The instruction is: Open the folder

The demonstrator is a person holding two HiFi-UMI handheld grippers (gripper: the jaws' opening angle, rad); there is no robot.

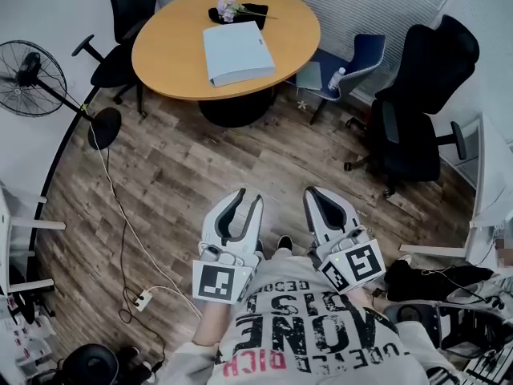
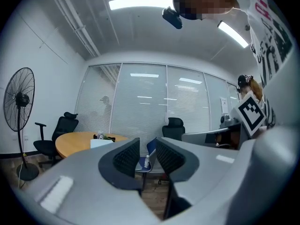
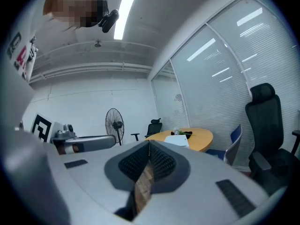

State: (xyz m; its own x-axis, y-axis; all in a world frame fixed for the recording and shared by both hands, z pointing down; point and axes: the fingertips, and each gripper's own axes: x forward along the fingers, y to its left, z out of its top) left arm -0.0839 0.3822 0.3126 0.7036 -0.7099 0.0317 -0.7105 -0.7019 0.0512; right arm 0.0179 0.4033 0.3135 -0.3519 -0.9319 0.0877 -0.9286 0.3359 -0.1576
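Observation:
A pale blue folder (image 1: 236,52) lies closed on the round wooden table (image 1: 168,46) across the room; it also shows far off as the folder (image 2: 101,143) and the folder (image 3: 177,139) in the two gripper views. Both grippers are held level close to the person's body, far from the table. My left gripper (image 1: 243,203) (image 2: 147,146) is open, with a narrow gap and nothing between its fingers. My right gripper (image 1: 314,195) (image 3: 149,144) is shut, fingertips meeting, empty.
A small bunch of flowers (image 1: 228,8) lies on the table beyond the folder. Black office chairs (image 1: 421,103) (image 1: 128,22) and a blue chair (image 1: 353,58) with a bottle ring the table. A standing fan (image 1: 32,79) is at the left; a cable and power strip (image 1: 143,299) lie on the wood floor.

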